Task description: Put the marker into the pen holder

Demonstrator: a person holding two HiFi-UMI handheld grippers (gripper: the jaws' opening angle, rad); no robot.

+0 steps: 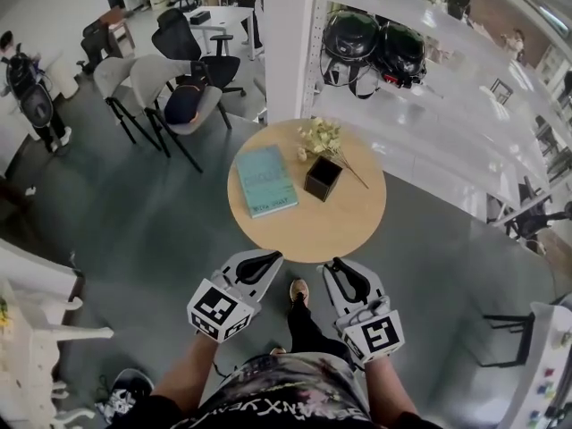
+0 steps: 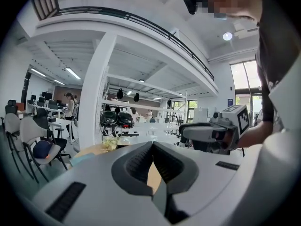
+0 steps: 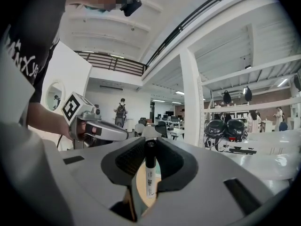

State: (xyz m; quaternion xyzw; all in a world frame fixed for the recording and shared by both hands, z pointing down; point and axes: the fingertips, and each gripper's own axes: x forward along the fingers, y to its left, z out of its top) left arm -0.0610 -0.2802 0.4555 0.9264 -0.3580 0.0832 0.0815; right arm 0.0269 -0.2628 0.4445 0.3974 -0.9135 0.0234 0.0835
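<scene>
Light wood and round, the small table (image 1: 308,232) carries a teal book (image 1: 265,181), a black square pen holder (image 1: 322,178) and a spray of dried flowers (image 1: 322,137), while a person stands just short of its near edge with a gripper in each hand. The right gripper (image 3: 149,147) is clamped on the marker (image 3: 149,171), which stands upright between the ribbed pads, dark cap at the top and white barrel hanging below. The head view is too coarse to pick the marker out. The left gripper (image 2: 153,150) has its jaws pressed together with nothing between them. Both tools point toward the table side by side, near its rim but not over it. The pen holder sits near the middle of the tabletop, just right of the book, with the flowers close behind it and one stem running past its right side. This looks like the carrying step: the marker is in hand and the drop into the holder is not yet made. The next move calls for reaching the right gripper out over the table until the barrel's lower end hangs above the holder's open top. It would then be lowered in and released only once the tip is inside, keeping clear of the flowers.
</scene>
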